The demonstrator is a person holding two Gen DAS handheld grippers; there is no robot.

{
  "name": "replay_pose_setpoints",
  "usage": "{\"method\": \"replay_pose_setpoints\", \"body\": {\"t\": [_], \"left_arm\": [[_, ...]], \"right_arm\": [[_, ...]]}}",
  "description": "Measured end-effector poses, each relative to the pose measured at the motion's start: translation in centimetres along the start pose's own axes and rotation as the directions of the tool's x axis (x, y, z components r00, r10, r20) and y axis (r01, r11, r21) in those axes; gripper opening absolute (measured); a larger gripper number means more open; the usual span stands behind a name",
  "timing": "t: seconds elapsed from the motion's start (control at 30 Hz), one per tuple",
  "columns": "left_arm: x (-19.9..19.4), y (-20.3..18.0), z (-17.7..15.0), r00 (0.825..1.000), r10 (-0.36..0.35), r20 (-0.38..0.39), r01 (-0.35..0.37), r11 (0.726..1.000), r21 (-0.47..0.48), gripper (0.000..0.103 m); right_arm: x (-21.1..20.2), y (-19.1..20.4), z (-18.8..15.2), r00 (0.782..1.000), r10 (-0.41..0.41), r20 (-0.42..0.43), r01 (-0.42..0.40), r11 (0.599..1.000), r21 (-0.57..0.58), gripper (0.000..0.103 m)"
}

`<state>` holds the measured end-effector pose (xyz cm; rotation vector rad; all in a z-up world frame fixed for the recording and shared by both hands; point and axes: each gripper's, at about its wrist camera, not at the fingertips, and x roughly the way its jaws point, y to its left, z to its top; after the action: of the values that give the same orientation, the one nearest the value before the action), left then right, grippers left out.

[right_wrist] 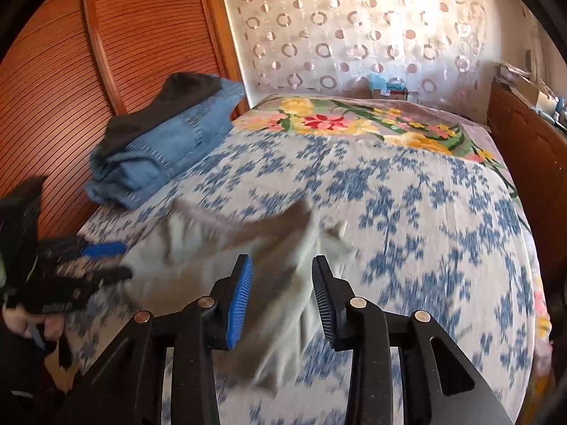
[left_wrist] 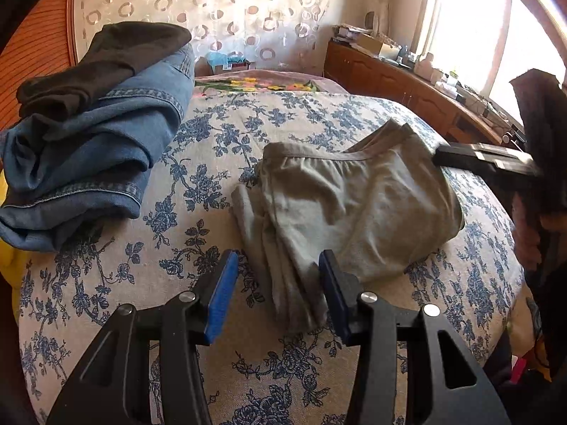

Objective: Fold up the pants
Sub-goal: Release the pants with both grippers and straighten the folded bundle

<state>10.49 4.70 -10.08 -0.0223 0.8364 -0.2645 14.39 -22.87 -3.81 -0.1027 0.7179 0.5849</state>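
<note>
The grey pants (left_wrist: pixel 347 209) lie folded on the bed (left_wrist: pixel 319 120), waistband away from the open, empty left tongs (left_wrist: pixel 278 294), legs running between them; the right tongs (right_wrist: pixel 281 301) are open too.

Three pants (left_wrist: pixel 358 205) (one grey), two tools (left_wrist: pixel 278 295)

Left claw (left_wrist: pixel 278 297) lower centre of its view, jaws apart, gripping nothing. Right claw (right_wrist: pixel 282 304) lower centre, jaws parted, nothing pinched. Both pitched downward.
</note>
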Motion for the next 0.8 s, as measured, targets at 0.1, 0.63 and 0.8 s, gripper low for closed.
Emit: {"method": "replay_pose_setpoints", "body": {"t": [0.1,0.63,0.8], "left_arm": [[-0.1,-0.2,-0.1,1.0,0.0,0.015,0.0,1.0,0.001,0.049],[0.4,-0.4,-0.8,1.0,0.02,-0.011,-0.019,1.0,0.012,0.049],[0.7,-0.2,-1.2,1.0,0.02,-0.02,-0.02,1.0,0.009,0.049]], "right_arm": [[-1.2,0.1,-1.6,1.0,0.018,-0.023,-0.018,1.0,-0.006,0.036],[-1.9,0.4,-5.6,0.995,0.049,-0.092,-0.053,0.998,-0.033,0.012],[-3.3,-0.5,-6.0,0.996,0.065,-0.056,-0.066,0.998,-0.015,0.003]]}}
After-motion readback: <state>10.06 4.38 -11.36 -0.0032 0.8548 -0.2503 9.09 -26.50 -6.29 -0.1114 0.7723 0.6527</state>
